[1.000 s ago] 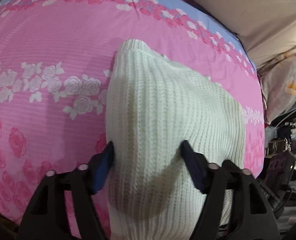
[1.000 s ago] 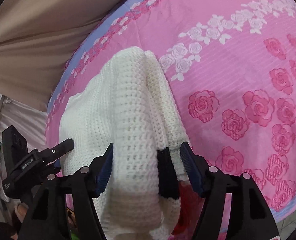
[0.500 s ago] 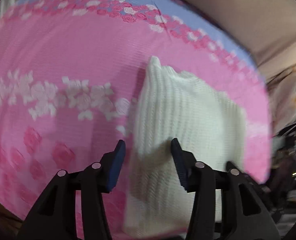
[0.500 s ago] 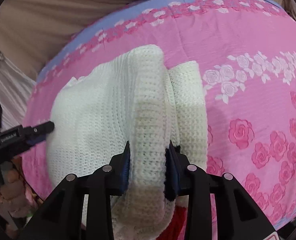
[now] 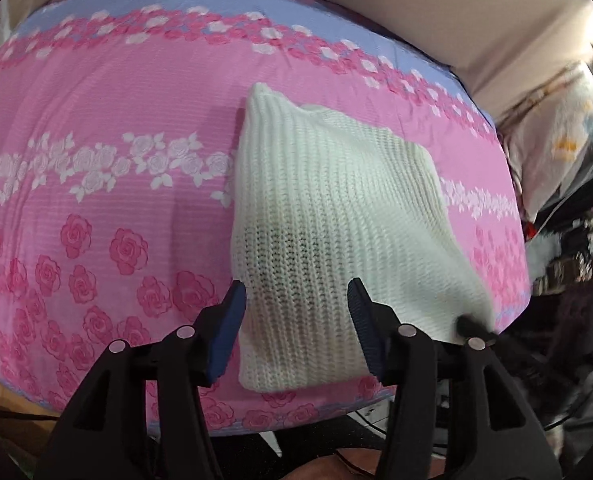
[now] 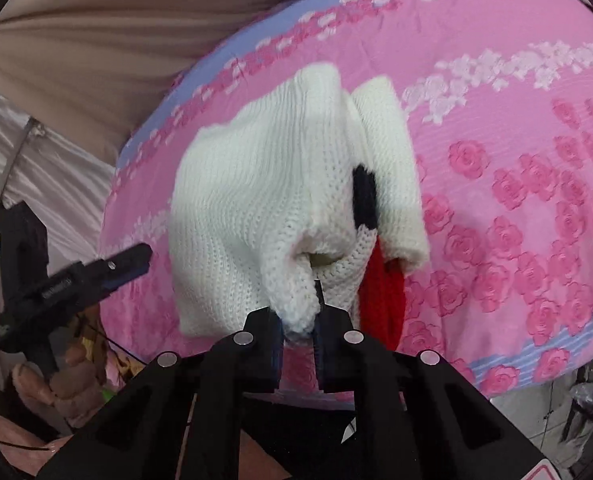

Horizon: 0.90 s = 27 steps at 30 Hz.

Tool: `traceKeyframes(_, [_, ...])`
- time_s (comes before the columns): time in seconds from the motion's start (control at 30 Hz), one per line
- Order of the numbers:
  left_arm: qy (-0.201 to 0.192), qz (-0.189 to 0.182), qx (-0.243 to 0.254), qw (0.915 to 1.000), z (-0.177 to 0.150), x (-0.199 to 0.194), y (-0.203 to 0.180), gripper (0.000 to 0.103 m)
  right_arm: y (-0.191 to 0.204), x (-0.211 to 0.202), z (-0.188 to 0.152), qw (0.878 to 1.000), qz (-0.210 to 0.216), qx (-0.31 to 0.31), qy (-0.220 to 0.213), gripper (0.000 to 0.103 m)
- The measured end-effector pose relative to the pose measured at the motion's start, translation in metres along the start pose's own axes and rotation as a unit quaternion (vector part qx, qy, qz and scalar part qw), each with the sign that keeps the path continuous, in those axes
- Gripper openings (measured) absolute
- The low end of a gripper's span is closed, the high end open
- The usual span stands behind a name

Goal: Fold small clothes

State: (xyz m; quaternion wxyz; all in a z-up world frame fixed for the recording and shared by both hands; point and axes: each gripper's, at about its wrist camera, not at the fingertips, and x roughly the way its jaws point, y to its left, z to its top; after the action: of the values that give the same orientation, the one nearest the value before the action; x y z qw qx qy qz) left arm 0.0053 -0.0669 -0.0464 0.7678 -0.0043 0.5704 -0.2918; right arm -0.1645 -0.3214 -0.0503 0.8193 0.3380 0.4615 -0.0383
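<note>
A white knitted sweater point(image 5: 336, 208) lies folded on the pink rose bedsheet point(image 5: 96, 168). In the right wrist view it shows a black patch point(image 6: 364, 196) and a red part point(image 6: 380, 300) on its right side. My right gripper point(image 6: 298, 326) is pinching a bunched fold of the sweater's point(image 6: 256, 200) near edge, its jaws closing on the knit and lifting it. My left gripper point(image 5: 294, 320) hovers over the sweater's near edge with its jaws opening. The knit shows behind the gap, and the pads do not touch it. From the right wrist view, the left gripper point(image 6: 128, 260) stands just off the sweater's left edge.
The bed's near edge point(image 5: 296, 420) runs just under both grippers. Beige fabric point(image 5: 416, 8) rises behind the bed. A pale printed bag or pillow point(image 5: 556, 140) and dark clutter point(image 5: 576, 280) sit off the bed's right side. A hand point(image 6: 56, 376) holds the left gripper.
Both grippers have risen and drawn back toward the bed's near edge. The right jaws closed from around a thick roll onto a small fold. The left jaws came off the sweater.
</note>
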Motion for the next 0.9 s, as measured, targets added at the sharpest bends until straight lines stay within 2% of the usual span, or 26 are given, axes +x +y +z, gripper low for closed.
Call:
traceKeyframes(0.07, [0.01,0.002,0.011,0.9999,0.0,0.005,-0.003,0.057,-0.012,-0.007,-0.006,1.0,-0.025,0.001,0.0,0.011])
traceKeyframes(0.13, [0.035,0.007,0.008,0.9993,-0.002,0.021,-0.001,0.057,-0.034,0.023,-0.019,0.997,-0.063,-0.002,0.043,0.013])
traceKeyframes(0.17, [0.045,0.012,0.004,0.9989,-0.003,0.03,0.002,0.057,-0.041,0.038,-0.025,0.996,-0.068,-0.002,0.062,0.014])
traceKeyframes(0.2, [0.054,0.022,-0.001,0.9983,-0.004,0.037,0.004,0.057,-0.045,0.042,-0.028,0.995,-0.07,0.003,0.064,0.016])
traceKeyframes(0.23, [0.064,0.032,-0.007,0.9974,-0.004,0.041,0.008,0.056,-0.043,0.035,-0.025,0.997,-0.063,0.015,0.051,0.017])
traceKeyframes(0.27, [0.056,0.037,-0.009,0.9977,-0.003,0.037,0.009,0.056,-0.038,0.027,-0.022,0.998,-0.056,0.021,0.037,0.02])
traceKeyframes(0.33, [0.018,0.047,-0.002,0.9987,0.002,0.018,0.006,0.056,-0.023,-0.002,-0.013,0.998,-0.051,0.017,-0.012,0.021])
traceKeyframes(0.43, [-0.023,0.028,-0.002,0.9994,0.019,-0.006,-0.003,0.056,0.009,-0.025,0.002,0.996,-0.054,-0.036,-0.063,0.021])
traceKeyframes(0.5, [-0.037,0.014,0.005,0.9992,0.031,-0.011,-0.014,0.056,0.027,-0.017,0.012,0.995,-0.046,-0.062,-0.067,0.021])
traceKeyframes(0.57, [-0.041,0.027,0.023,0.9985,0.042,0.0,-0.027,0.056,0.04,-0.004,0.023,0.992,-0.06,-0.085,-0.065,0.021])
traceKeyframes(0.6, [-0.039,0.034,0.03,0.9982,0.048,0.01,-0.032,0.057,0.044,-0.002,0.028,0.992,-0.066,-0.088,-0.07,0.021])
traceKeyframes(0.67, [-0.012,0.048,0.031,0.9983,0.053,0.033,-0.035,0.056,0.047,-0.003,0.034,0.992,-0.047,-0.082,-0.081,0.021])
traceKeyframes(0.7, [0.004,0.045,0.032,0.9985,0.053,0.046,-0.035,0.056,0.049,-0.002,0.033,0.992,-0.047,-0.087,-0.079,0.021])
traceKeyframes(0.77, [0.015,0.064,0.032,0.9973,0.048,0.064,-0.03,0.057,0.047,0.015,0.039,0.99,-0.067,-0.107,-0.062,0.021])
traceKeyframes(0.8, [0.015,0.078,0.04,0.9961,0.047,0.072,-0.029,0.059,0.039,0.032,0.037,0.988,-0.092,-0.114,-0.044,0.021])
traceKeyframes(0.83, [0.013,0.086,0.041,0.9954,0.045,0.076,-0.028,0.064,0.026,0.053,0.033,0.986,-0.117,-0.114,-0.015,0.013])
traceKeyframes(0.87, [0.013,0.09,0.04,0.9951,0.045,0.078,-0.028,0.066,0.011,0.073,0.029,0.986,-0.131,-0.103,0.017,0.011])
traceKeyframes(0.9, [0.016,0.088,0.038,0.9953,0.045,0.079,-0.027,0.069,0.004,0.071,0.026,0.99,-0.113,-0.085,0.01,0.01])
